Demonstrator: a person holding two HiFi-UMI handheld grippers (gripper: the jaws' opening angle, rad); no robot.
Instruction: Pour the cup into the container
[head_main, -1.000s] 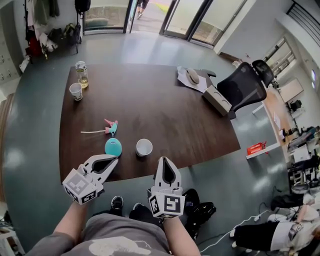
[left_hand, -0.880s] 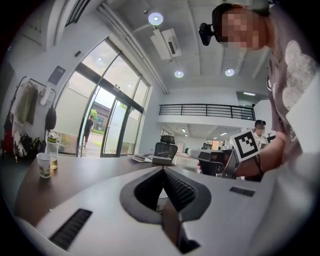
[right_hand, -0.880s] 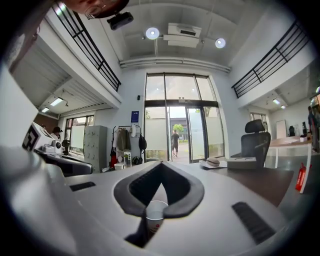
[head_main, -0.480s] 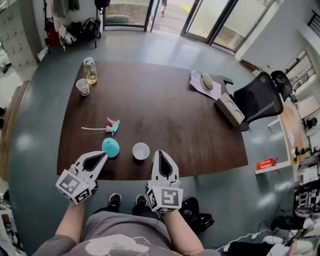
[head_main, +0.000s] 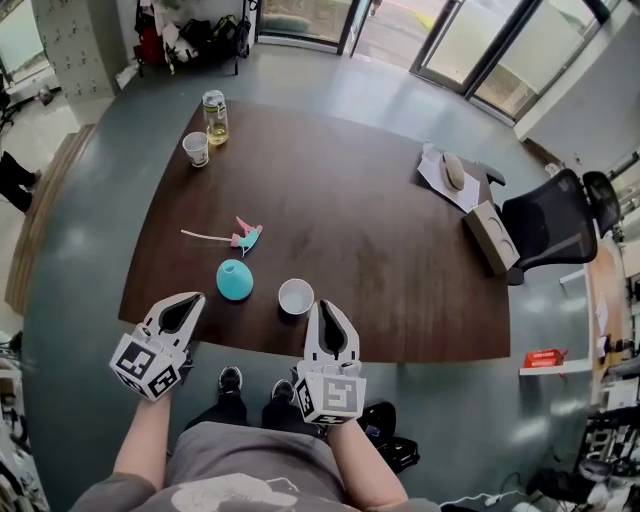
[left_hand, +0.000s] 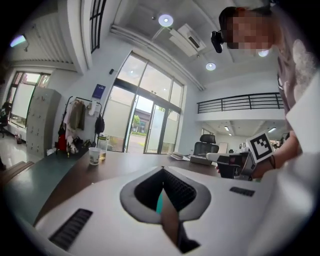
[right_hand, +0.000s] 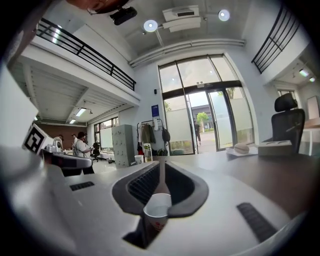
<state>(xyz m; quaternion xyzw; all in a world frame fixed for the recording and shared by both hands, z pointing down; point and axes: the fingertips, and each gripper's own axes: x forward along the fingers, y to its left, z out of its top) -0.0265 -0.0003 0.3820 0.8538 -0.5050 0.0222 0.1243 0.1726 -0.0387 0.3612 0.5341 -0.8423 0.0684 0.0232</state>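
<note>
A white paper cup (head_main: 295, 296) stands near the front edge of the dark wooden table (head_main: 360, 230). To its left stands a teal, round-bodied container (head_main: 233, 279). My right gripper (head_main: 322, 304) is shut and empty, its tip just right of the cup. In the right gripper view the cup (right_hand: 157, 212) shows low in front of the closed jaws of that gripper (right_hand: 161, 164). My left gripper (head_main: 196, 297) is also shut and empty, its tip below and left of the container. The left gripper view shows only a teal sliver (left_hand: 159, 202) through the left gripper (left_hand: 162, 170).
A second paper cup (head_main: 196, 148) and a bottle (head_main: 214, 117) stand at the far left corner. A pink and teal sprayer piece with a tube (head_main: 244, 237) lies mid-table. A mouse on paper (head_main: 452, 172), a box (head_main: 495, 237) and an office chair (head_main: 560, 215) are on the right.
The head view has swung, so the table sits differently in the picture. The left gripper's tip has drifted left of the teal container. The right tip has come nearer the cup. Both stayed shut.
</note>
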